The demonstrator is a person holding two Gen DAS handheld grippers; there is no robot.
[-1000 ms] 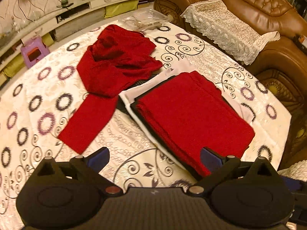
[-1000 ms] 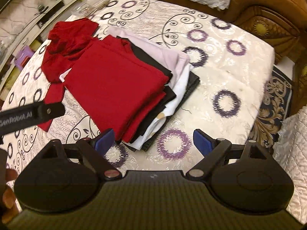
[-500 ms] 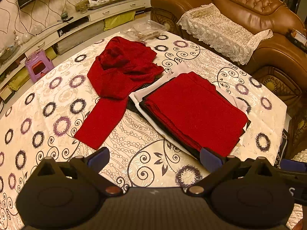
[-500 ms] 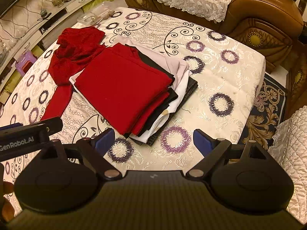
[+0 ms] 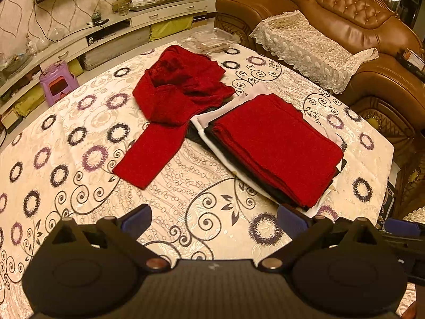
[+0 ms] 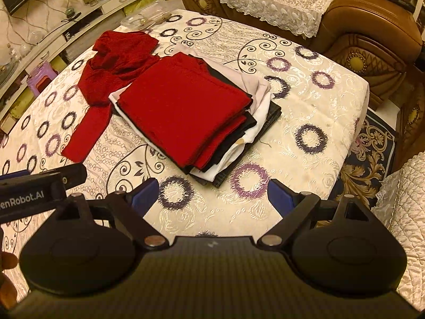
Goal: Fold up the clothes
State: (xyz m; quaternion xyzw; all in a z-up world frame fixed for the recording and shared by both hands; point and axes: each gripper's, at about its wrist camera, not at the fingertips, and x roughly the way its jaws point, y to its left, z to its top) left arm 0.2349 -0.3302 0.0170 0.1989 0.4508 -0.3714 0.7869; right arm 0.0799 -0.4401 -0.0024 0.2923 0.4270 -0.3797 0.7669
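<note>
**Grippers clear of the stack, loose red garment waiting**

Grippers come first, nearest the cameras. The left gripper [image 5: 213, 219] hangs above the near part of the table [image 5: 66, 122], its blue pads spread wide with nothing between them. The right gripper [image 6: 212, 194] is likewise spread wide and empty, held above the table's near right part; the left tool's arm shows at the left edge of its view.

Just beyond lies the stack [image 6: 196, 122]: a folded red top piece on black, white and pale layers, with edges fanned out at its near right corner. It sits right of the table's middle.

Farther and to the left lies the crumpled garment [image 5: 175, 98], red and unfolded, touching the stack's far left corner. One long strip, likely a sleeve, trails toward the near left, flat on the cloth.

Judging by this layout, the garment is the next thing to fold. To do it well, each gripper should probably take a separate edge of the bunched body, not the trailing strip, and draw the piece leftward onto bare table, away from the stack. Spreading it flat first would make the creases clean. The knit looks thick and soft, so a deep pinch would likely hold better than a fingertip one. Where the collar and hem lie within the bunch cannot be told.

Past the table stand a sofa [image 5: 345, 18] and a wall shelf [image 5: 106, 32].
</note>
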